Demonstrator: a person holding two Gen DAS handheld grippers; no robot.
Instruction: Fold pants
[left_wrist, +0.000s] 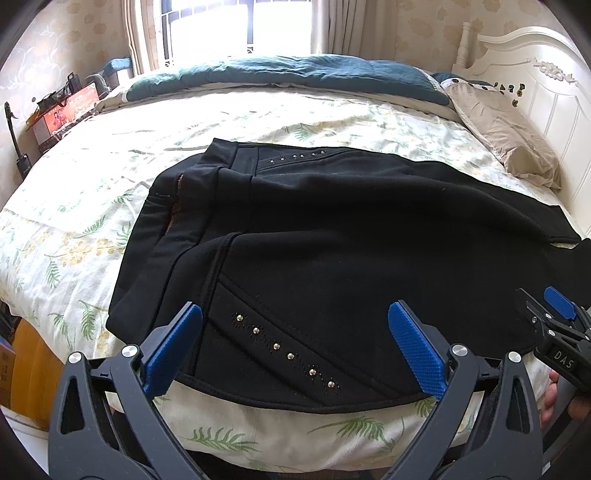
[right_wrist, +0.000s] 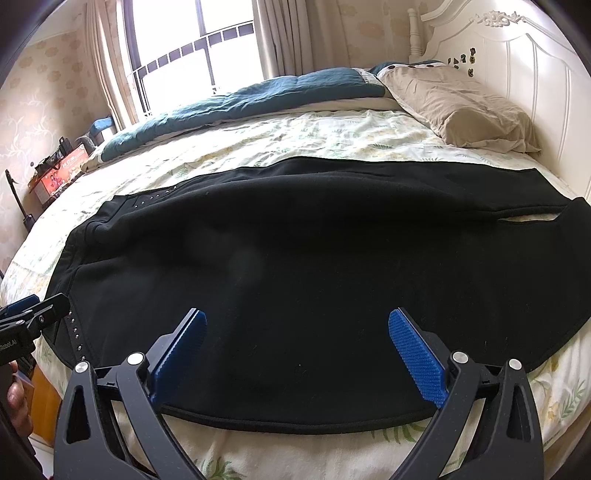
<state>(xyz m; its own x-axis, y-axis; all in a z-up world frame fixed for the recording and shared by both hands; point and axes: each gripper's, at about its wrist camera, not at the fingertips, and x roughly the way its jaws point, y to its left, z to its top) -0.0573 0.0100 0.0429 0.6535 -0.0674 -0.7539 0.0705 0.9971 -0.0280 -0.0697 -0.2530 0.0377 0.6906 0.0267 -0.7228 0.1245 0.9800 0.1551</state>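
Observation:
Black pants (left_wrist: 332, 236) with rows of metal studs lie spread flat across the bed, waistband to the left, legs running right; they also fill the right wrist view (right_wrist: 295, 258). My left gripper (left_wrist: 295, 347) is open and empty, just above the pants' near edge by the studded pocket. My right gripper (right_wrist: 297, 350) is open and empty above the near leg edge further right. The right gripper shows at the right edge of the left wrist view (left_wrist: 554, 325); the left gripper shows at the left edge of the right wrist view (right_wrist: 29, 317).
The bed has a leaf-print sheet (left_wrist: 92, 206). A teal duvet (left_wrist: 280, 74) lies along the far side, a beige pillow (right_wrist: 461, 110) by the white headboard (right_wrist: 517, 55). Boxes (left_wrist: 62, 114) stand at the far left. A window is behind.

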